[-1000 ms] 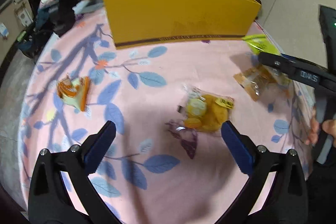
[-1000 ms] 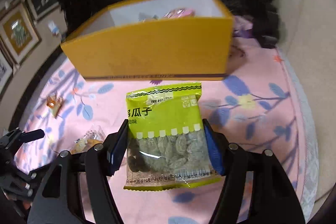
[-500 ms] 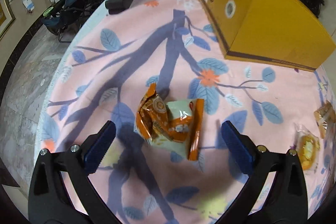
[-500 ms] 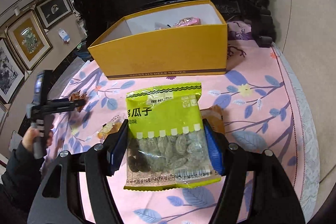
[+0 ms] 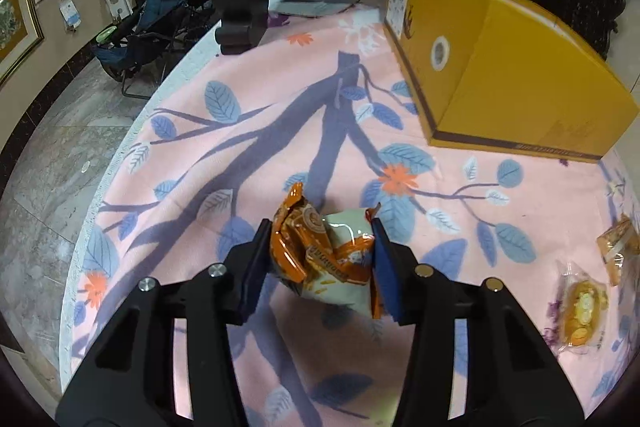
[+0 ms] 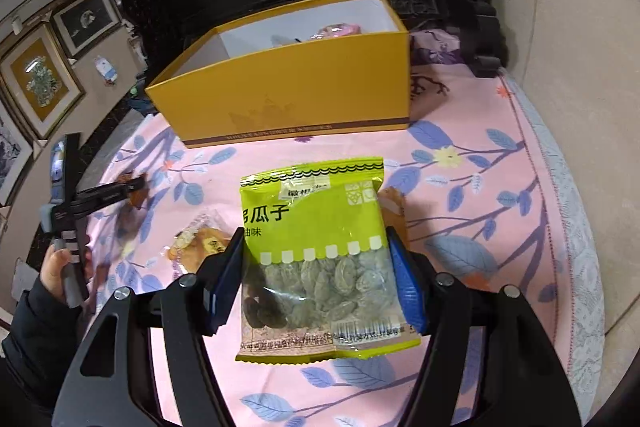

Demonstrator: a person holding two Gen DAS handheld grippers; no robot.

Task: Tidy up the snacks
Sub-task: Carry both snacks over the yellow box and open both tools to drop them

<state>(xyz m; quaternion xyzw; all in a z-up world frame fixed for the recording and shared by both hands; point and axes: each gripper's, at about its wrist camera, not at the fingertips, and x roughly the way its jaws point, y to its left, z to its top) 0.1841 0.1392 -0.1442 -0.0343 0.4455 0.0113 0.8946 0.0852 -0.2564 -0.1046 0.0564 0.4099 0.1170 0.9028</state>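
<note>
Left wrist view: left gripper [image 5: 322,259] has just been closing and now pinches the orange snack packet [image 5: 324,255] at lower centre; right gripper [image 6: 316,267] clamps the green seed bag [image 6: 320,255], bound, likely, for the yellow box [image 6: 296,95] above.

My surface wears a pink cloth [image 5: 248,163] printed with blue leaves, purple branches and small orange flowers. The box [image 6: 296,95] is mustard yellow with a dark band along its base and white inside. My fingers [image 5: 386,267] have blue pads on black frames; one packet [image 5: 324,255] is orange and pale green, the other [image 6: 320,227] lime green with a clear window
</note>
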